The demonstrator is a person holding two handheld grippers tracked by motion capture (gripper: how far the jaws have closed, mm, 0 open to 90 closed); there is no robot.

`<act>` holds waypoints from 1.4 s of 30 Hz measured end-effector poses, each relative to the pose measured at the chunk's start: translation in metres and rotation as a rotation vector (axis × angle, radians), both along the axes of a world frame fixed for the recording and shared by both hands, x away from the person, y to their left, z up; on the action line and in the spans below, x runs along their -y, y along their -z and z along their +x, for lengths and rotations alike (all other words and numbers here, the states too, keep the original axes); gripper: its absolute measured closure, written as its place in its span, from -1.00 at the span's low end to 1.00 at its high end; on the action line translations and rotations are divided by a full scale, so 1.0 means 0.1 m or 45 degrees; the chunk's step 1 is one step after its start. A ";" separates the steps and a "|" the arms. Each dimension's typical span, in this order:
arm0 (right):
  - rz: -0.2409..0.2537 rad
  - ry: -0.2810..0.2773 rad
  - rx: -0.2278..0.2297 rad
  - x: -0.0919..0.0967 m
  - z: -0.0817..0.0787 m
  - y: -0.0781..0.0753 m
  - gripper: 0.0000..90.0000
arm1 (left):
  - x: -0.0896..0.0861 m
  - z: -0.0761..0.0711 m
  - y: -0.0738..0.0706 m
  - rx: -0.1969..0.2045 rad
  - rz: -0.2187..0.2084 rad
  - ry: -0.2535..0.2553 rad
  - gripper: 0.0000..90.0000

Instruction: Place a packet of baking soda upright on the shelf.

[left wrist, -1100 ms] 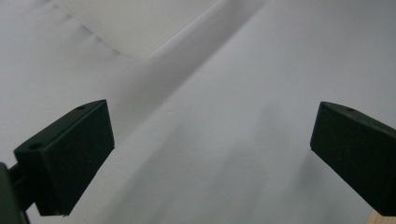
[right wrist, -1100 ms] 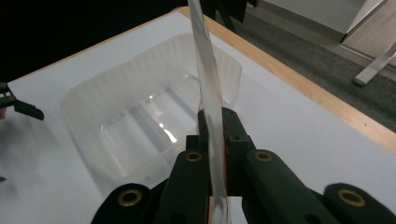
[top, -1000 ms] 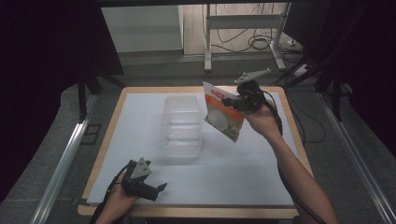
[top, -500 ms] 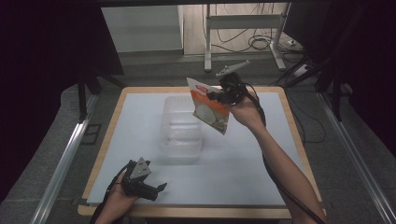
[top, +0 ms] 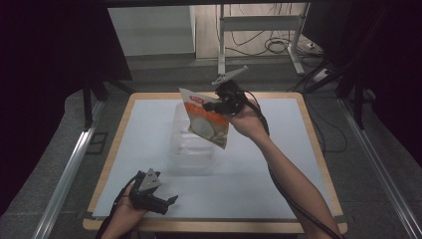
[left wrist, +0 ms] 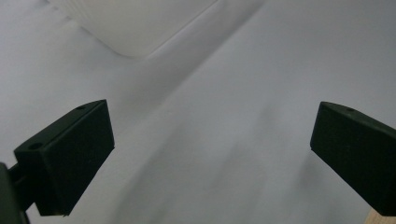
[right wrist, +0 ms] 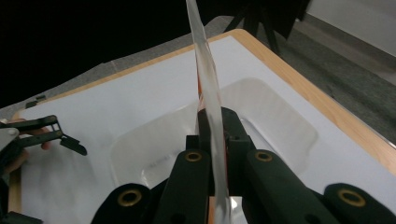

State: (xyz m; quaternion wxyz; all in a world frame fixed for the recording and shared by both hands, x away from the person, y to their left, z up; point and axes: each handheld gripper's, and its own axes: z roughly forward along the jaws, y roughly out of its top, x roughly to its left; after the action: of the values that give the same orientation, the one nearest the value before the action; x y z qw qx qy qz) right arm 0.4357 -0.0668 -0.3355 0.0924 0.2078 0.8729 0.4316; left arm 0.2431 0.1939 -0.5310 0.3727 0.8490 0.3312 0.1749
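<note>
Right gripper (top: 215, 106), raised on an outstretched arm, clamps a pouch (top: 206, 122); left gripper (top: 166, 204) rests spread apart.

Desk frame (top: 259, 30), floor cables (top: 278, 47).

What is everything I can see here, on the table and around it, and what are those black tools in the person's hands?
Table: one, white top with a wooden rim, middle of the high view.
Plastic container: one, clear, empty as far as I can tell, on the table's middle.
Snack pouch: one, orange and white with a pale round picture, held in the air above the container.
Cables: several, dark, on the floor beyond the table.
Metal frame legs: a few, grey, beyond the table's far edge.
Right gripper: one, black hand-held clamp, shut on the pouch's edge.
Left gripper: one, black, fingers wide apart, low at the table's near left corner, holding nothing.
Person's forearms: two, entering from the bottom.
</note>
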 end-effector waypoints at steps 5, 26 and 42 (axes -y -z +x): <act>-0.013 -0.060 -0.014 -0.22 -0.06 0.06 0.96 | 0.00 0.00 0.00 -0.001 -0.004 0.004 -1.00; -0.065 -0.099 -0.066 -0.51 -0.09 0.45 0.96 | 0.00 0.00 0.00 -0.003 0.001 0.010 -1.00; -0.093 -0.048 -0.064 -0.27 -0.05 0.79 0.93 | 0.01 -0.01 0.00 0.000 0.011 0.012 -1.00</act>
State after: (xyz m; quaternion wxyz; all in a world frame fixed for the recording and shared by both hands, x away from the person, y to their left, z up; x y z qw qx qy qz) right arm 0.4304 -0.0403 -0.4148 0.0699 0.1987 0.8939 0.3957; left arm 0.2425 0.1932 -0.5310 0.3697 0.8522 0.3265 0.1745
